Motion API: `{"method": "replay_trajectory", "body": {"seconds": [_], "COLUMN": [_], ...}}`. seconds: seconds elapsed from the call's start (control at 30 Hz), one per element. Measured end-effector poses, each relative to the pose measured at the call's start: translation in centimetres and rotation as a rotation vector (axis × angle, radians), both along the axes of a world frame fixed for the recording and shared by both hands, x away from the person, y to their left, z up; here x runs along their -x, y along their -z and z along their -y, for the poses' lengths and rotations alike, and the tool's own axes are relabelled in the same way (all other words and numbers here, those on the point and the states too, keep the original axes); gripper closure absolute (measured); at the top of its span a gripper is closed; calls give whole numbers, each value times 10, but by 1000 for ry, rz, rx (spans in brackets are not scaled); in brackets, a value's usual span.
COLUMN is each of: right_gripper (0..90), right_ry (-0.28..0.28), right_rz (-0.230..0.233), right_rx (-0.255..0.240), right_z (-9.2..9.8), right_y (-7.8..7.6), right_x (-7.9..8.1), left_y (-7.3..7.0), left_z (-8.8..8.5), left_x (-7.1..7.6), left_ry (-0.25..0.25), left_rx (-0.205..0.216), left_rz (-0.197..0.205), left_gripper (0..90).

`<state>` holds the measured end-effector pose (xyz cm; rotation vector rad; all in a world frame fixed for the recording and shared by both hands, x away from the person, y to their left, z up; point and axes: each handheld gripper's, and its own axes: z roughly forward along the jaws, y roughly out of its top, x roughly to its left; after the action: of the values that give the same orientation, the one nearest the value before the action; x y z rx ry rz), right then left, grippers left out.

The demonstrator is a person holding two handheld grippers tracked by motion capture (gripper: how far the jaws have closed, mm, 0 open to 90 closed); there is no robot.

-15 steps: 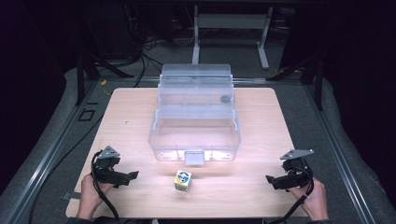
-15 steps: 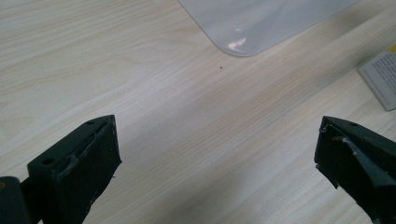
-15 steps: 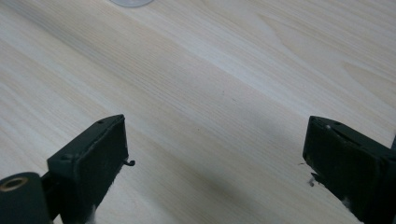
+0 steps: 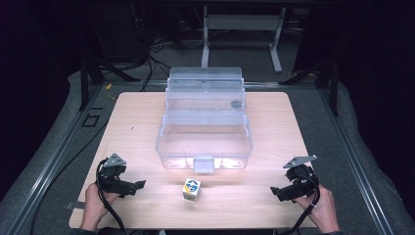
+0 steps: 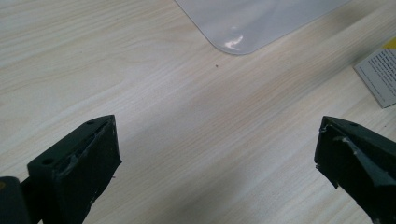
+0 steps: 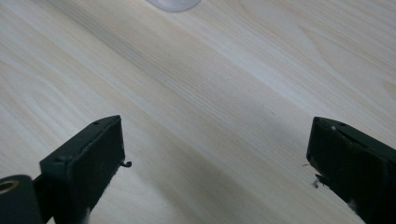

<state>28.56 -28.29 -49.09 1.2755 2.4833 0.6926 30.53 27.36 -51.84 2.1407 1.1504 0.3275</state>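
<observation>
A small printed cube (image 4: pixel 191 189) sits on the tabletop (image 4: pixel 132 127) just before the clear open box (image 4: pixel 204 142); its lettering is too small to read. Left tool (image 4: pixel 128 185) and right tool (image 4: pixel 283 192) rest with jaws wide apart, empty.

— What sort of place is this looking like?
— A lab or test rig: a wooden table (image 4: pixel 147 122) is sitting in a dark room, cables (image 4: pixel 161 46) lying and a metal stand (image 4: pixel 240 24) standing beyond it.
</observation>
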Motion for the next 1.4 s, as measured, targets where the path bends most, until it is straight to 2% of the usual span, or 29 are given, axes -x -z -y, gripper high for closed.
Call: {"method": "replay_trajectory", "body": {"seconds": [0.13,0.27,0.37,0.43,0.47,0.53,0.57,0.63,0.67,0.8,0.87,0.97,1.0,1.13,1.2,1.3,1.37,1.4], "right_gripper": [32,13,6,0,0,0,0,0,0,0,0,0,0,0,0,0,0,0], "right_ry": [-13,-44,-58,-91,-92,-107,-118,-124,-143,-162,-197,-212,-235,-268,-298,-328,-332,-359], "right_rz": [20,9,5,-6,-6,-8,-24,-12,-13,-18,-19,-23,-25,-33,-48,-59,-55,-62], "right_rx": [-30,-9,-10,-16,2,9,15,14,20,29,38,44,41,48,64,71,73,78], "right_z": [-5,-20,-25,-34,-37,-43,-46,-50,-57,-67,-78,-85,-94,-105,-119,-130,-135,-143], "right_y": [-4,-6,-6,-6,-7,-8,-9,-8,-8,-9,-11,-11,-12,-11,-10,-9,-9,-9], "right_x": [2,3,3,2,2,0,0,-1,-2,-4,-5,-5,-6,-6,-6,-7,-7,-9], "left_y": [1,1,1,1,1,1,1,1,1,1,2,3,3,4,3,3,4,4], "left_z": [0,1,1,1,1,1,1,1,1,1,2,3,4,4,4,4,4,4], "left_x": [-1,0,0,0,0,0,0,0,0,0,0,-1,-1,-1,0,0,0,0], "left_ry": [-1,3,4,2,0,2,0,-1,-2,-1,2,7,11,11,9,11,12,15], "left_rx": [2,-2,-6,-10,-8,-12,-17,-19,-20,-32,-40,-51,-59,-59,-57,-59,-59,-61], "left_rz": [-5,-4,-4,-6,-8,-8,-8,-7,-8,-8,-16,-16,-18,-18,-16,-16,-17,-18], "left_gripper": [2,2,2,2,2,2,2,2,2,2,2,2,2,2,2,2,2,2]}}
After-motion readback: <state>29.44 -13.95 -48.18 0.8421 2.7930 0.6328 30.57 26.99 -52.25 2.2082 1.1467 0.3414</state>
